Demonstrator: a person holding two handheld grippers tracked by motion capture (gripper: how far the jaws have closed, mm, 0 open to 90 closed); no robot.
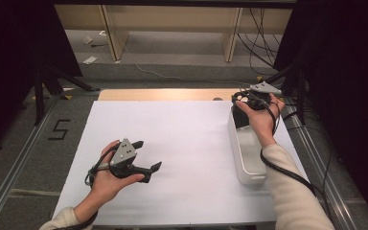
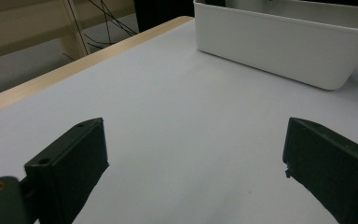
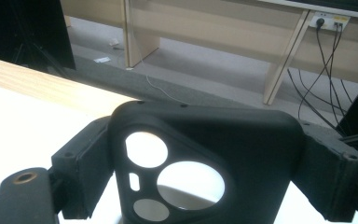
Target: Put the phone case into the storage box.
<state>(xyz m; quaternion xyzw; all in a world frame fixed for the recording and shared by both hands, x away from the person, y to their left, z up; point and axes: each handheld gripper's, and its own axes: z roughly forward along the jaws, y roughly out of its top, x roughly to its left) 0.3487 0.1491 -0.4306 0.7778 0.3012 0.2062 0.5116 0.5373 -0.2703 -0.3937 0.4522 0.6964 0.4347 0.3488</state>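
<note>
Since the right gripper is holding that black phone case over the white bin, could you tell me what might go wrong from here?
1. The right gripper clamps the black phone case only by its side edges; a thin, flexible shell could bow or slip out.
2. It is held above the far end of the white bin, close to the rim, so a release might catch the wall or land outside.
3. The left gripper is open over the table, away from the bin, and could not steady it.

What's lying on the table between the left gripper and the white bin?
Nothing: the high view shows bare white tabletop between the left gripper and the white bin.
</note>
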